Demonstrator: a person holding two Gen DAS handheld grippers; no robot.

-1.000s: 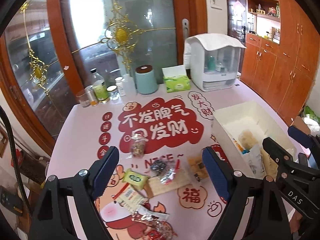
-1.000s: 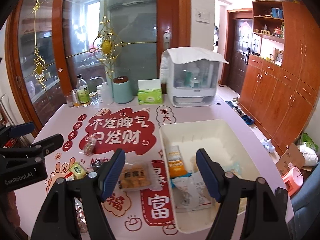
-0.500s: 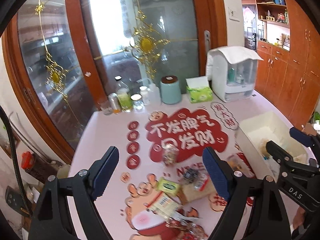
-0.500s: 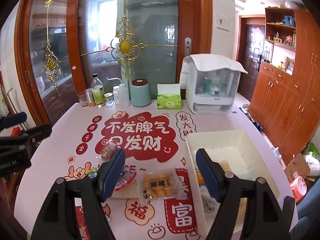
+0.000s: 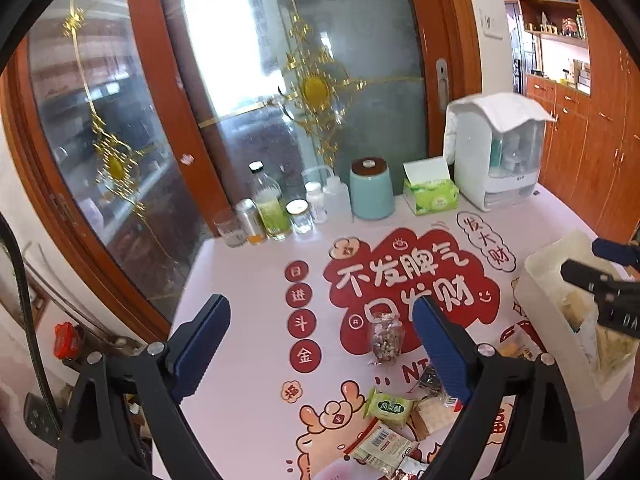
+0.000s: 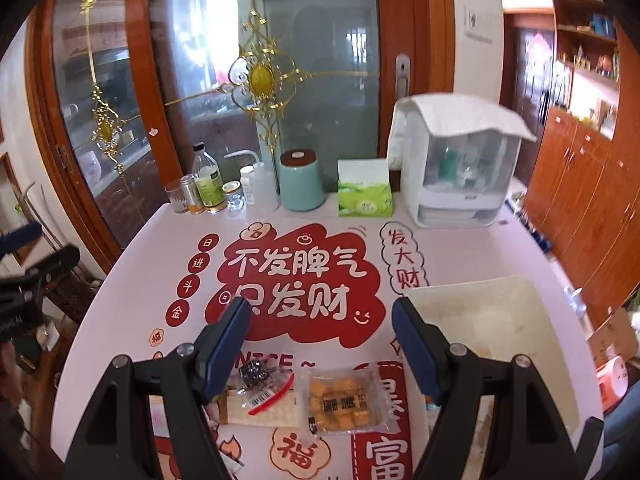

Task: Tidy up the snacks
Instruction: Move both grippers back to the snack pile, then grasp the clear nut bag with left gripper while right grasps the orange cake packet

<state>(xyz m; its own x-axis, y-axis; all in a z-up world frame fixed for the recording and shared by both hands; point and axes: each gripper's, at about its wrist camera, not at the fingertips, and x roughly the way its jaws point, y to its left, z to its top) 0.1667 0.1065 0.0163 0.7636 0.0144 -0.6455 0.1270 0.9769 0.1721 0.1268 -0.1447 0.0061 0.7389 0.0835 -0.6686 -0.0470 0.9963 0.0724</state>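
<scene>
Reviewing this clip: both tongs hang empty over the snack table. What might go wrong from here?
1. The dark candy packet lies on top of the pale wafer pack; gripping one may drag the other.
2. The left tongs, whose jaws have just been opening with nothing between them, hover near the clear nut bag, which may slip.
3. The white bin sits near the table edge; a bump from the right tongs might shove it.
</scene>
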